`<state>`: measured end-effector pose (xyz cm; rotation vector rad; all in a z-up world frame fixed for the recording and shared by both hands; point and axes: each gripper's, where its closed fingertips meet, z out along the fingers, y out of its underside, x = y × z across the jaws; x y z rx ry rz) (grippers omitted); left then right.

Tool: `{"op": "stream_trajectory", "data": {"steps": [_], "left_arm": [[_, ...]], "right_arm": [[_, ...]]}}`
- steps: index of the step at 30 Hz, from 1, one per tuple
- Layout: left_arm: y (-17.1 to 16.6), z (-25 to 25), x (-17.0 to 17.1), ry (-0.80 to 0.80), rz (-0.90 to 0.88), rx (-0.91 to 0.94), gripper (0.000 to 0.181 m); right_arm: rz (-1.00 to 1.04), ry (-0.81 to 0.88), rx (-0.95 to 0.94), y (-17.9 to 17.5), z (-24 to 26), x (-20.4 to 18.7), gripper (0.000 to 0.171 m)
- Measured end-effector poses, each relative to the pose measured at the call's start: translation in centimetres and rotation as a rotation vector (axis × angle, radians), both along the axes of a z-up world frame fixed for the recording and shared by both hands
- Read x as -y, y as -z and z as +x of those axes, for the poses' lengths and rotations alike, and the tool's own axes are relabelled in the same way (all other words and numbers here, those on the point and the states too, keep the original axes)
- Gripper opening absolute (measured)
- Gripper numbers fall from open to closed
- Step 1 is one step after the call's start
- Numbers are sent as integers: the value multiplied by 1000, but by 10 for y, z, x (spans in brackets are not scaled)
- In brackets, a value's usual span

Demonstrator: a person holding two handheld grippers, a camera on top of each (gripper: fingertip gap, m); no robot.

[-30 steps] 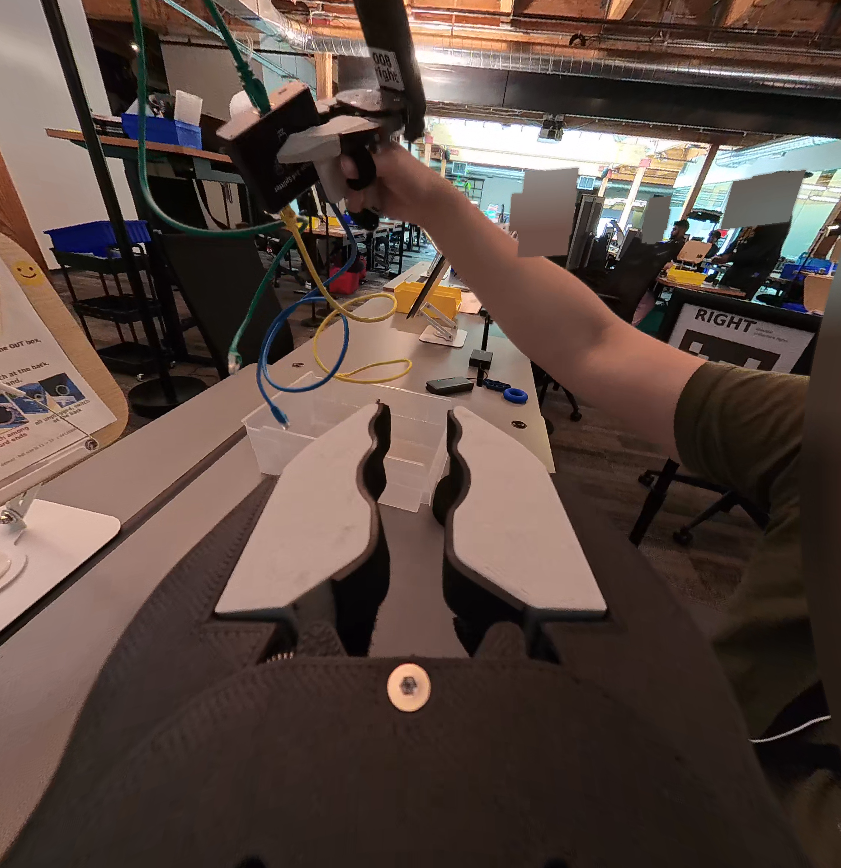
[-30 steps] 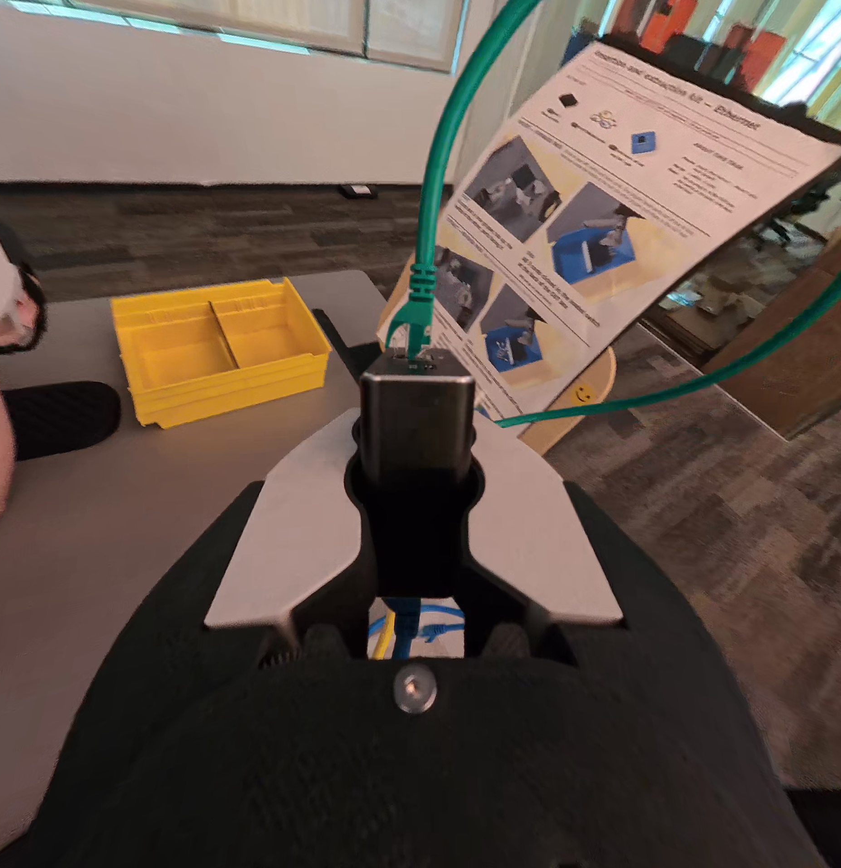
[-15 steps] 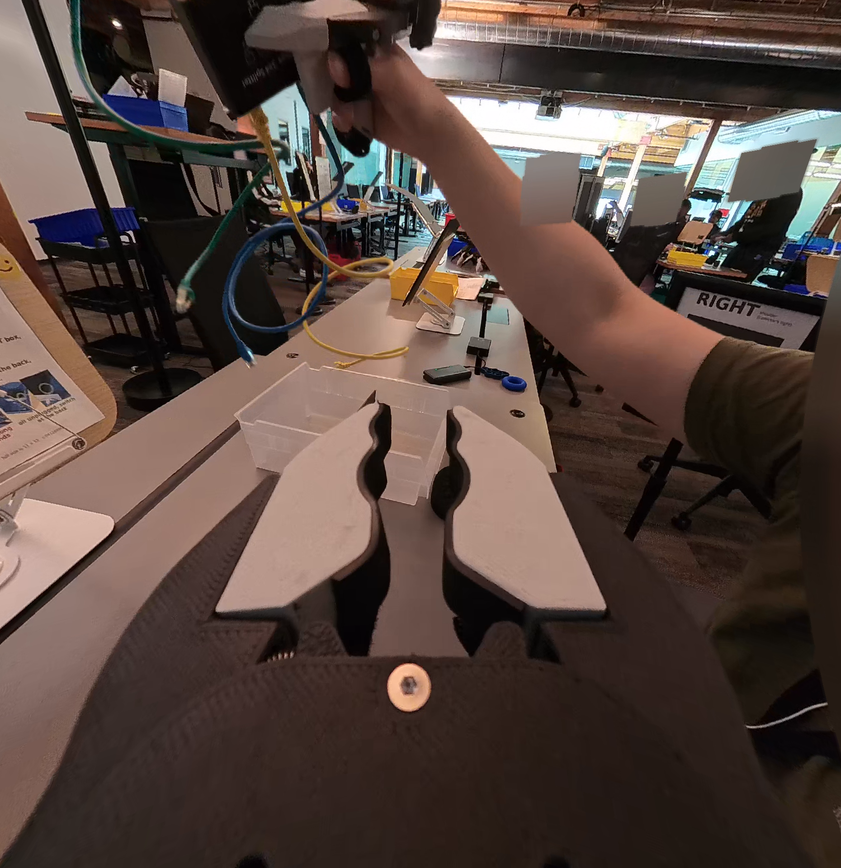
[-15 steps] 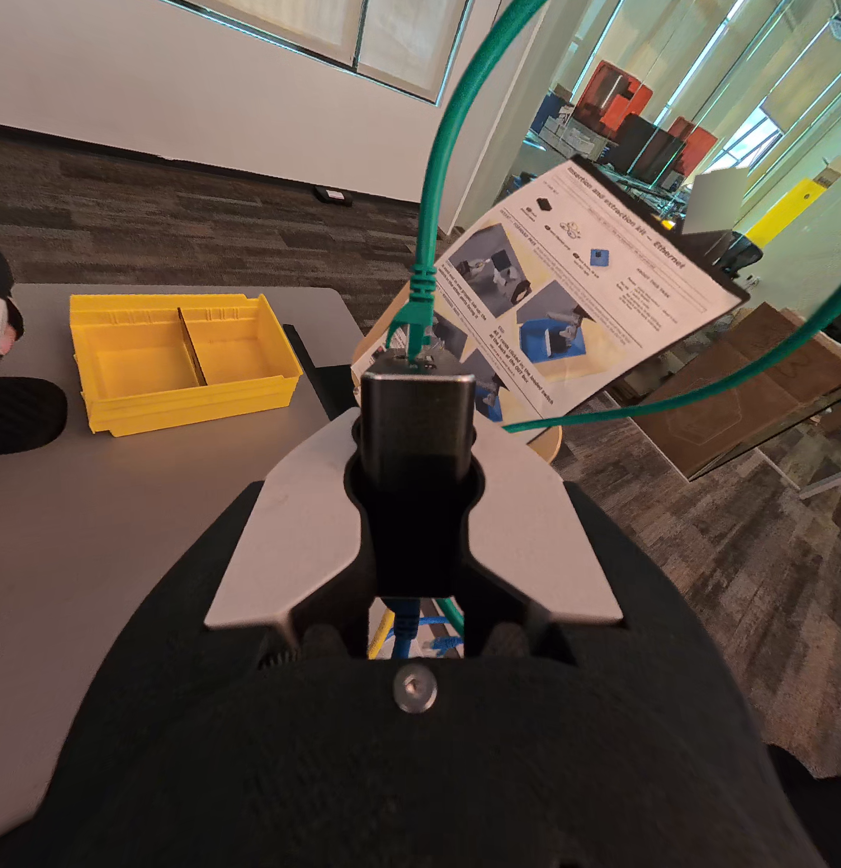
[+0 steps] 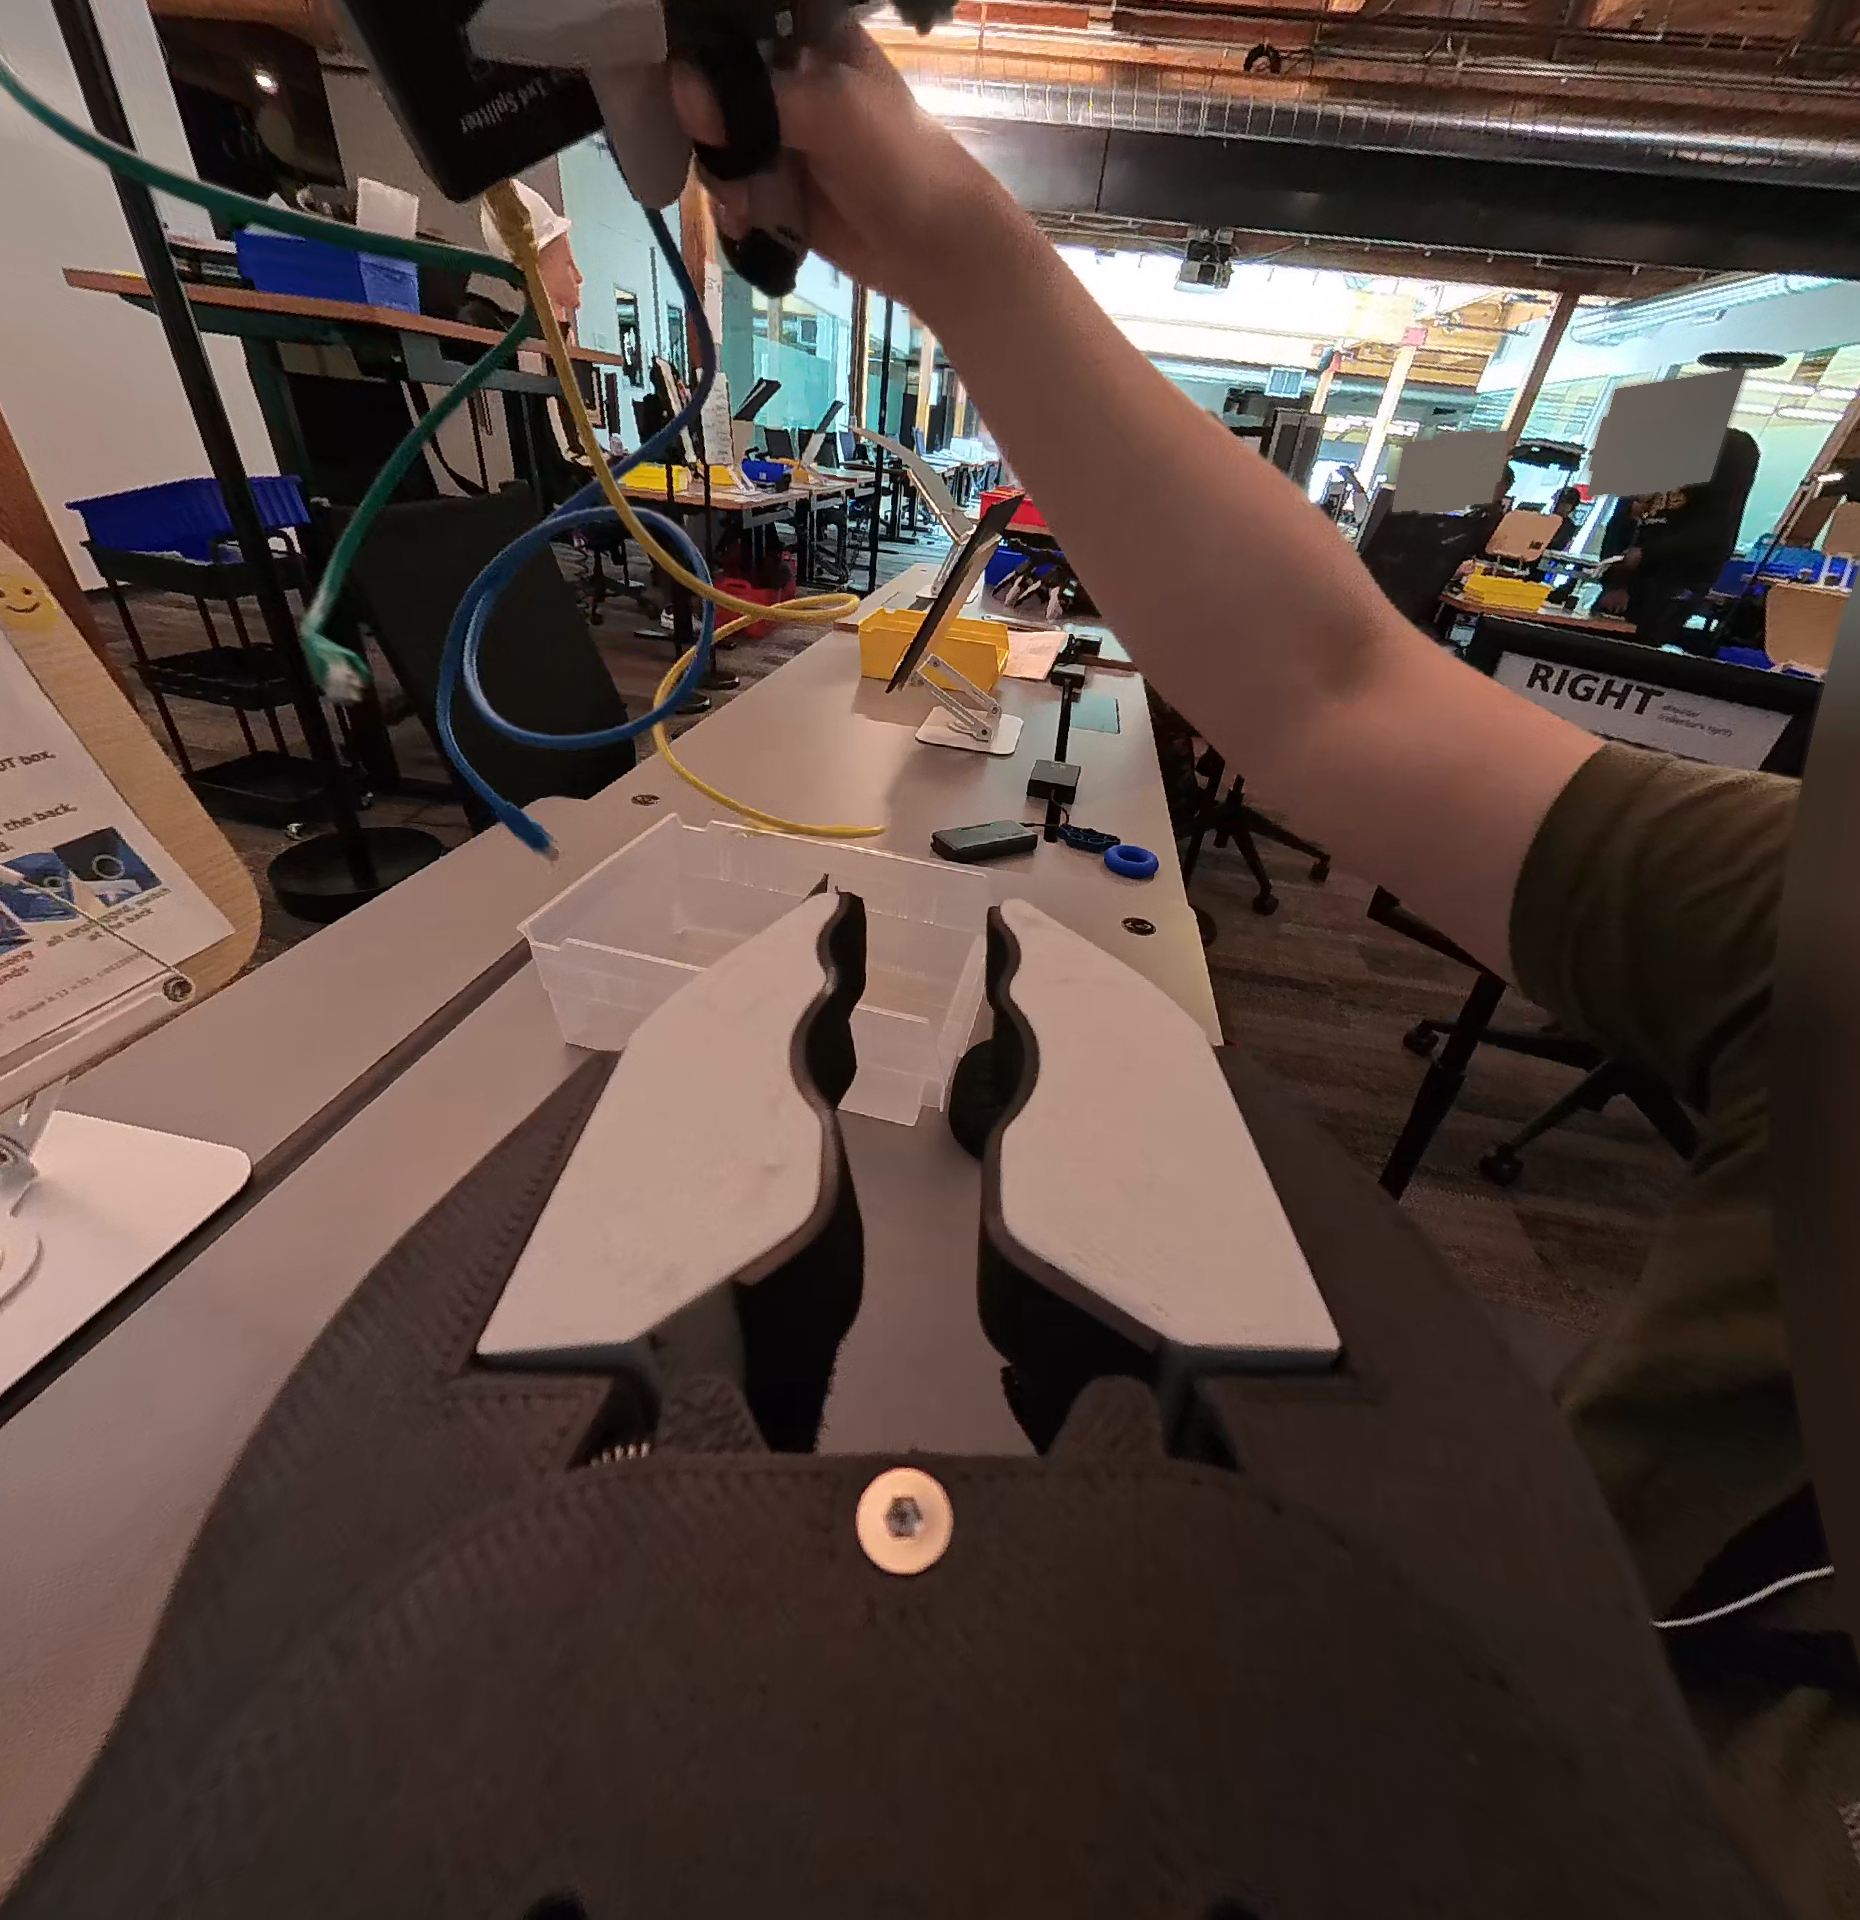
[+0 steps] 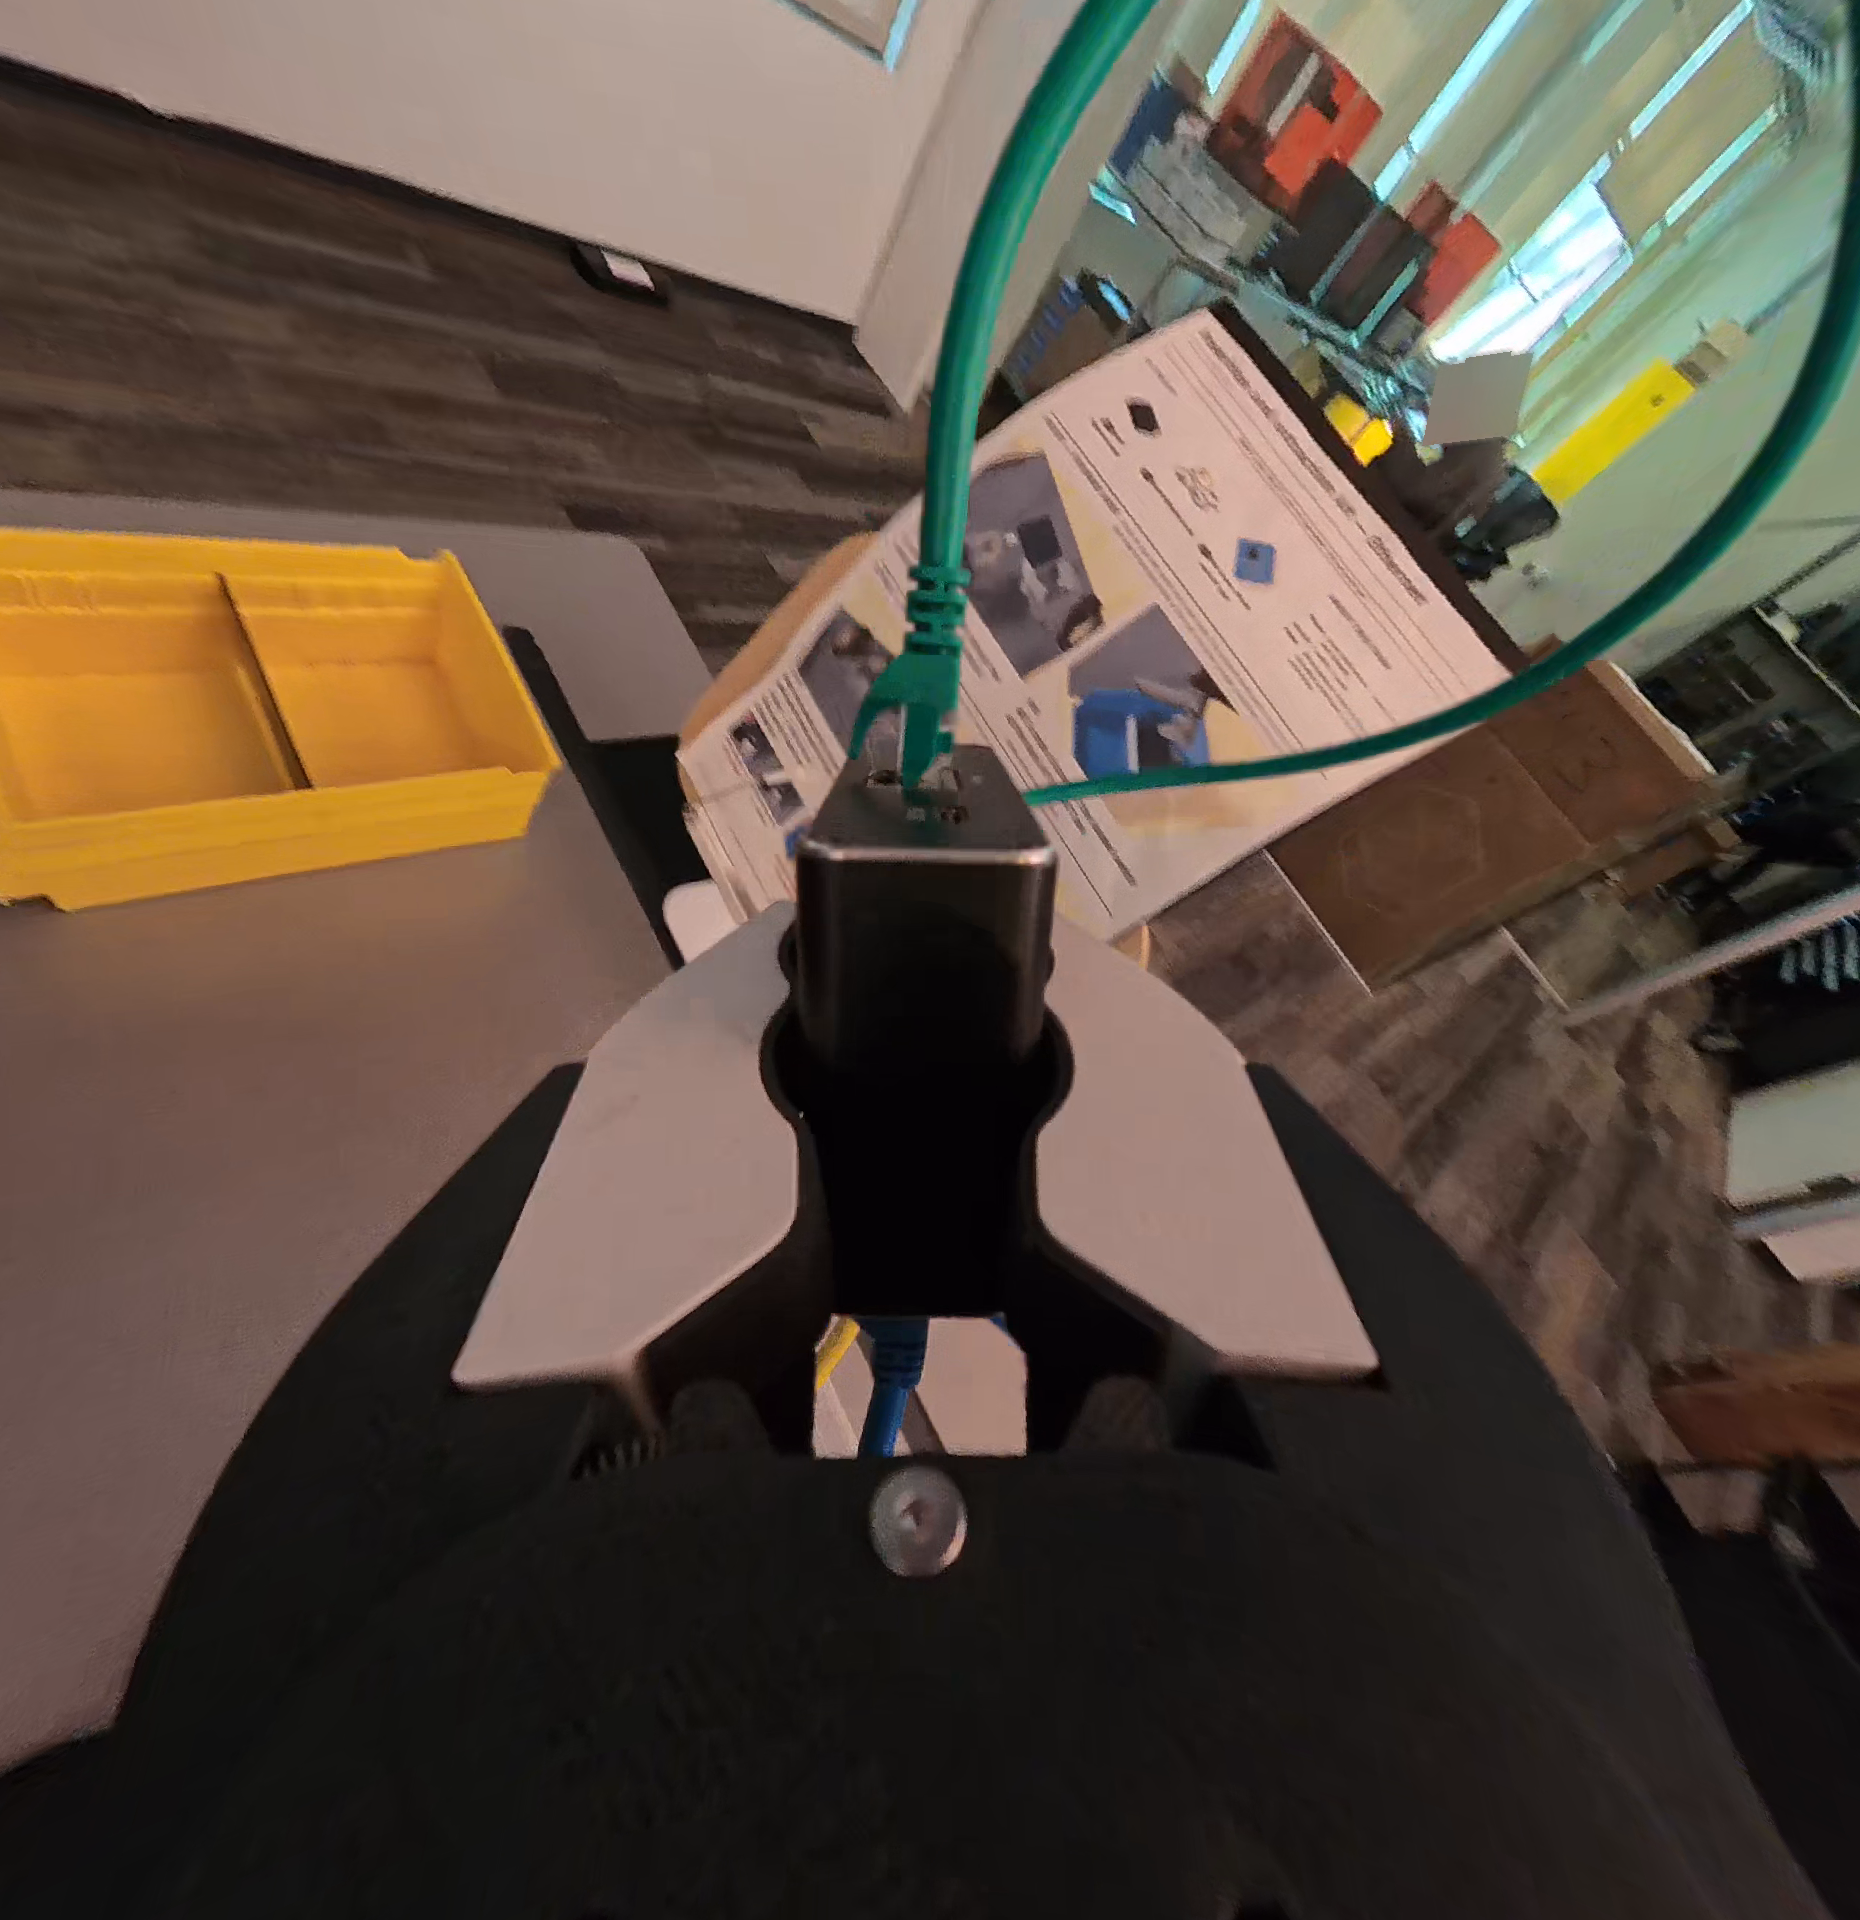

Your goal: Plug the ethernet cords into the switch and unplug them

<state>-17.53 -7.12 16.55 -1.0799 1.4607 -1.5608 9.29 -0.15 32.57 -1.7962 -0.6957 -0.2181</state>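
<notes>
Right gripper [image 6: 921,997]: jaws closed on the black switch [image 6: 924,935], held high above the counter [image 6: 230,1039]. In the left wrist view the switch [image 5: 490,94] sits at the top left edge, gripped from the right by a raised bare forearm [image 5: 1165,499]. Green cord [image 6: 947,436] is plugged into the far face of the switch and loops up and round to the right; its free plug [image 5: 328,660] hangs in the air at left. Blue cord [image 5: 552,644] and yellow cord [image 5: 635,520] are plugged into the near face and hang down; the blue end dangles just above the clear bin [image 5: 697,935], and the yellow end lies on the counter beyond it. Left gripper [image 5: 915,940]: jaws slightly apart, holding nothing, low over the counter just near of the clear bin. A yellow bin [image 6: 230,727] rests on the counter at left in the right wrist view; an instruction sheet [image 6: 1165,623] stands tilted beyond the switch.
</notes>
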Motion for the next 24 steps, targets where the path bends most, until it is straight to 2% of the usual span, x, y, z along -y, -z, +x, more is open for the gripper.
{"op": "stream_trajectory", "data": {"steps": [5, 13, 18, 24], "left_arm": [[-1, -2, 0, 4, -5, 9, 21], [-2, -2, 3, 14, 0, 10, 22], [-1, 0, 2, 13, -5, 7, 21], [1, 3, 5, 12, 7, -8, 21]], "right_arm": [[-95, 156, 71, 24, 41, 12, 37], [-175, 318, 36, 69, 112, 45, 38], [-117, 302, 60, 52, 110, 52, 38], [13, 189, 79, 7, 67, 42, 37]]}}
